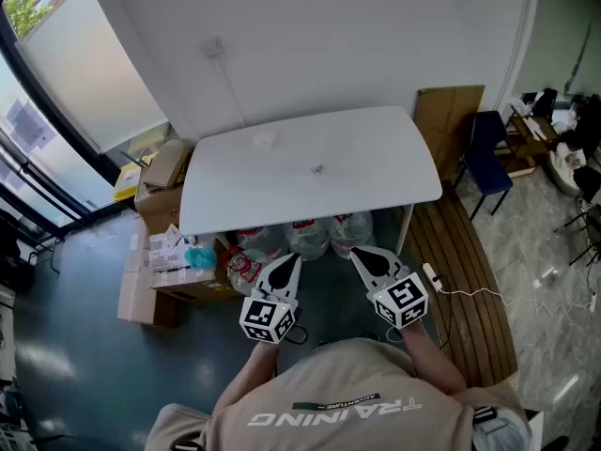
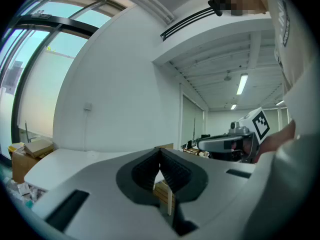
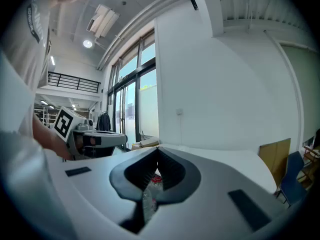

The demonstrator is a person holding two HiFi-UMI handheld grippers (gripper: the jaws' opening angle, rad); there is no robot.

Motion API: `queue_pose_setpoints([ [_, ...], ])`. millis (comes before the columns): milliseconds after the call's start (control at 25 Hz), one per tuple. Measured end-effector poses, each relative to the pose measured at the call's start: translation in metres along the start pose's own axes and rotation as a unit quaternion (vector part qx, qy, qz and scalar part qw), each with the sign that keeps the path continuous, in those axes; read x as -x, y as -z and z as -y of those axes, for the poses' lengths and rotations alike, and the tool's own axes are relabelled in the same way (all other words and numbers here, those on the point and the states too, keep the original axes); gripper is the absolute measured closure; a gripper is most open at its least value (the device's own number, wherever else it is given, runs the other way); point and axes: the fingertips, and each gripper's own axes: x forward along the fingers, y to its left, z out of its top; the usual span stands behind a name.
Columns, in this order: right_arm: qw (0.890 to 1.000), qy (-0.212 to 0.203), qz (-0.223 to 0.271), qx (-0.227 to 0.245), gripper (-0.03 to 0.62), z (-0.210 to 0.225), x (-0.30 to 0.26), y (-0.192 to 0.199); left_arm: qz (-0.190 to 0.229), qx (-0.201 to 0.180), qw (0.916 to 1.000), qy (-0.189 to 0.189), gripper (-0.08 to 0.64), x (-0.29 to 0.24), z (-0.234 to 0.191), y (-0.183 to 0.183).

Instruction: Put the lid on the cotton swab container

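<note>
Cotton swab container: too small to tell from its lid. A pale round thing lies at 10 o'clock from the table's middle, and a small dark thing lies at the middle.
Table: white, at 12 o'clock from the person.
Cardboard boxes: on the floor at the table's 9 o'clock.
Left gripper: jaw tips pressed together, empty, near the person's body.
Right gripper: likewise closed on nothing.

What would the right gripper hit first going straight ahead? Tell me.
Likely the front edge of the table, or the plastic bottles just under it; the right gripper is near that edge's height, so it's unclear.
</note>
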Motion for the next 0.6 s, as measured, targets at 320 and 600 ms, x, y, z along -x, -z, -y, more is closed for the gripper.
queue_pose_setpoints([
  [320,1.000,0.002,-0.018,0.002,0.574,-0.001,0.000,0.008,-0.014,0.016,0.9998,-0.008,0.547,0.002,-0.005,0.014],
  [600,1.000,0.010,-0.016,-0.005,0.574,-0.008,-0.002,0.014,-0.021,0.018,0.9996,0.007,0.547,0.004,-0.005,0.022],
])
